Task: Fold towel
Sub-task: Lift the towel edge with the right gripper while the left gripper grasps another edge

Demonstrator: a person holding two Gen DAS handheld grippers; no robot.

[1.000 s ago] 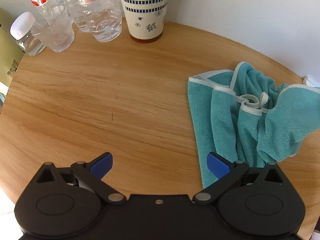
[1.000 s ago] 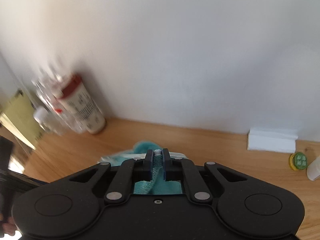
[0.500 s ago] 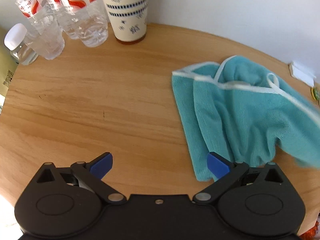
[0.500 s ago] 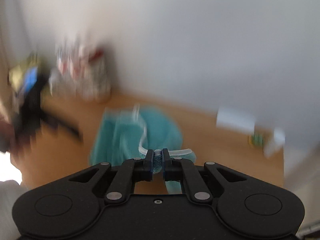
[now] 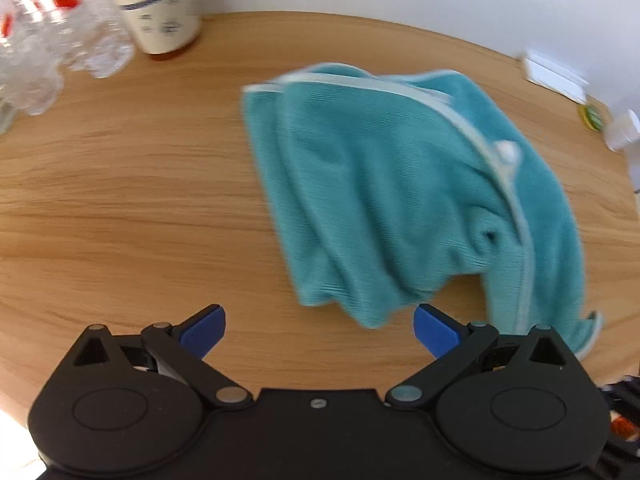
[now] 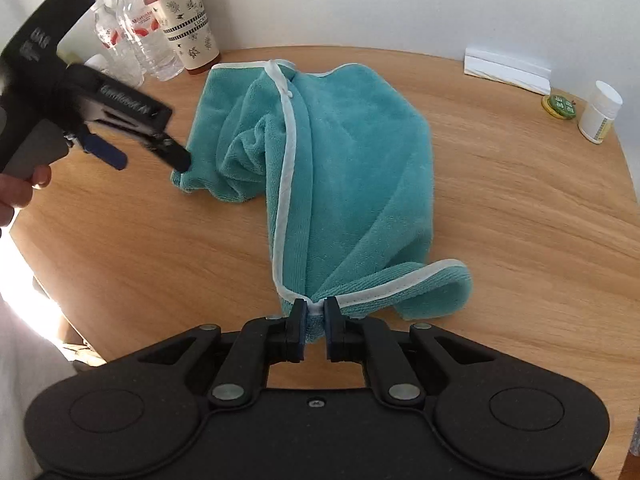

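A teal towel (image 6: pixel 352 160) with white trim lies rumpled on the round wooden table (image 6: pixel 520 208). My right gripper (image 6: pixel 316 314) is shut on the towel's near white-edged corner, low over the table. In the left wrist view the towel (image 5: pixel 400 184) spreads ahead and to the right. My left gripper (image 5: pixel 318 326) is open and empty, with the towel's near left corner just beyond its blue fingertips (image 5: pixel 434 326). The right wrist view shows the left gripper (image 6: pixel 136 148) held by a hand beside the towel's left end.
Clear water bottles (image 6: pixel 136 44) and a patterned paper cup (image 6: pixel 184 24) stand at the table's back left. At the back right are a white folded paper (image 6: pixel 506 68), a green lid (image 6: pixel 560 106) and a small white bottle (image 6: pixel 600 112). A white wall rises behind.
My right gripper has pulled the towel corner back and down toward the near table edge, stretching the towel out. The left gripper has shifted right, closer to the towel's near left corner.
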